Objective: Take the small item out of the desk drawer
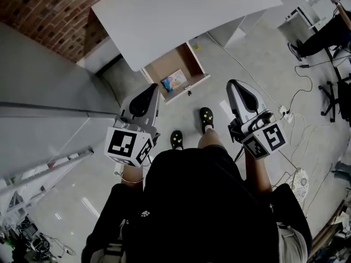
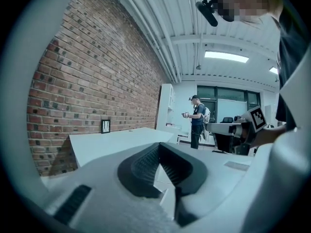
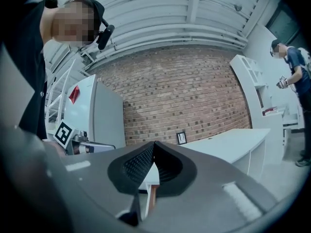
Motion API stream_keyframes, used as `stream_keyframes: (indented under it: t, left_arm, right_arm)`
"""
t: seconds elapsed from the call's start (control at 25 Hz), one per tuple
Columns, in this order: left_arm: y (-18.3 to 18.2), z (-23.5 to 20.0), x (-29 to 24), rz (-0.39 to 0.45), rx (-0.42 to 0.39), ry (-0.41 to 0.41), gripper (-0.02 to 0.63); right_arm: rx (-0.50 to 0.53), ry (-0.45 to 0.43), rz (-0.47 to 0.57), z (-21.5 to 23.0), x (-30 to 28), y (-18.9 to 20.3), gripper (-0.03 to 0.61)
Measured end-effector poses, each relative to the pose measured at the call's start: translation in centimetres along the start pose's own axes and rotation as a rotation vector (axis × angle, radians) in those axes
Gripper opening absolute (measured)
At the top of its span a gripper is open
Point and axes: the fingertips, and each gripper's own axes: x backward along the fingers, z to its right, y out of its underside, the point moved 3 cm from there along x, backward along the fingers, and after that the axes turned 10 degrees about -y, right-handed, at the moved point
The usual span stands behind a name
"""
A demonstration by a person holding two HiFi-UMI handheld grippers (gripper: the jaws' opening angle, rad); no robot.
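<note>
A white desk (image 1: 181, 15) stands below me with its wooden drawer (image 1: 193, 85) pulled open. Inside lies a small item (image 1: 174, 81) in a blue and light wrapper. My left gripper (image 1: 154, 86) is held over the floor just left of the drawer's front, jaws shut and empty. My right gripper (image 1: 231, 83) hangs to the right of the drawer, also shut with nothing in it. In the left gripper view the closed jaw tips (image 2: 159, 145) point level across the room at the desk top (image 2: 116, 142). In the right gripper view the closed tips (image 3: 154, 143) face the brick wall and the desk (image 3: 228, 142).
A brick wall (image 1: 49, 15) runs behind the desk. A grey cabinet (image 1: 44, 86) and a ladder (image 1: 49, 166) are at left. Cables and a power strip (image 1: 285, 113) lie on the floor at right near chairs (image 1: 334, 92). Another person (image 2: 197, 120) stands by a white shelf.
</note>
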Motion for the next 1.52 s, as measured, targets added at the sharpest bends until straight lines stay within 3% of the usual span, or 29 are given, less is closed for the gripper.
stream_keyframes:
  t: [0.68,1.52]
  left_arm:
    - [-0.2,-0.4,-4.1,-0.009,0.052,-0.263,-0.002]
    - [0.5,3.0,-7.2,-0.012,0.084,-0.541,0.002]
  right_arm:
    - [-0.047,-0.262,-0.057,7.8,-5.9,0.0,0.011]
    - [-0.080,-0.554,-0.125,14.0,-8.9,0.9,0.011]
